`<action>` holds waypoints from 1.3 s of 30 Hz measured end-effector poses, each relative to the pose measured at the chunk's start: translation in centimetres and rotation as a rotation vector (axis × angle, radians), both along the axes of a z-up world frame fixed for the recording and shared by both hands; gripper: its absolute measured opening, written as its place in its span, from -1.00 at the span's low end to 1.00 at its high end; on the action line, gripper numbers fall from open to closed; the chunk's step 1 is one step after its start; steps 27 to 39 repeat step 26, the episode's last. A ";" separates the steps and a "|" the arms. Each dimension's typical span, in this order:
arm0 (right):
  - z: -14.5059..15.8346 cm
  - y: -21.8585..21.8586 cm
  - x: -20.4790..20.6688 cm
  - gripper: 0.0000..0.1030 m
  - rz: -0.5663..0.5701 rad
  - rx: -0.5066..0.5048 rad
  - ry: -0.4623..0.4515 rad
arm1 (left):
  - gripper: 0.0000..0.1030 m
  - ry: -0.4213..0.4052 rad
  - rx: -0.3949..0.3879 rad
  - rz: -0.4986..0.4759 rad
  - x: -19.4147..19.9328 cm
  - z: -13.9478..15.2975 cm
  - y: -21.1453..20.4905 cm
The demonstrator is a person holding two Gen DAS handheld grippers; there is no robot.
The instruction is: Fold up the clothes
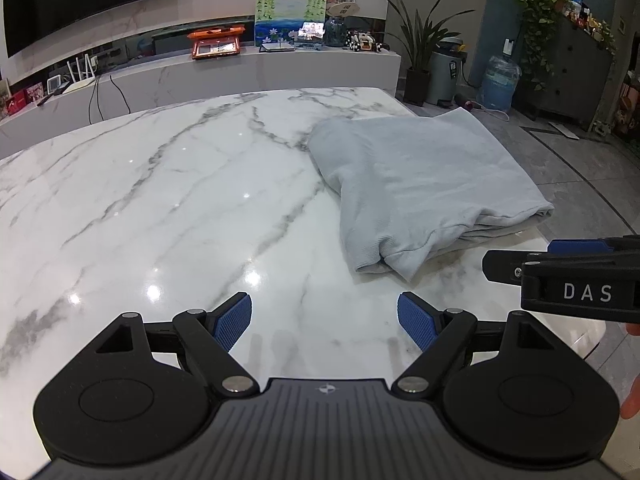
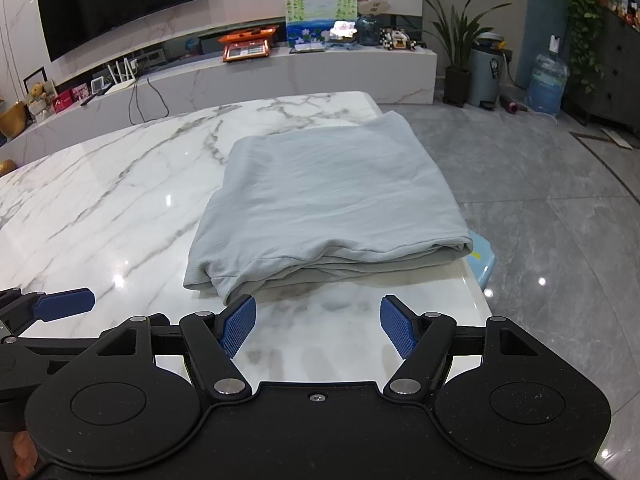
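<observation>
Garment (image 2: 328, 208), soft grey folded rectangle, glossy marble table (image 2: 100, 200)

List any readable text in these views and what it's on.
"DAS": white letters on the black body of the right claw, seen in the left wrist view.
Round fan-shaped sign on the far counter: dark characters, too small to read.
Label on the grey bin: too blurred to read.
Orange box and red boxes on the counter: print not legible.
Nothing else readable.
</observation>
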State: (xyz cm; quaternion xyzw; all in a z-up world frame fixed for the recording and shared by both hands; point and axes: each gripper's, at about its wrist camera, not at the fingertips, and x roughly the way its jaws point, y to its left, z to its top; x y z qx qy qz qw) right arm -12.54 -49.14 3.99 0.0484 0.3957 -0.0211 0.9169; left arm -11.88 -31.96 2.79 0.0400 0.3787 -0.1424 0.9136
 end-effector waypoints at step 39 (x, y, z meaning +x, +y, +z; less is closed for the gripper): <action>-0.2 -0.1 0.0 0.32 -0.001 0.008 0.008 | 0.55 0.031 -0.016 0.001 -0.2 -0.2 0.2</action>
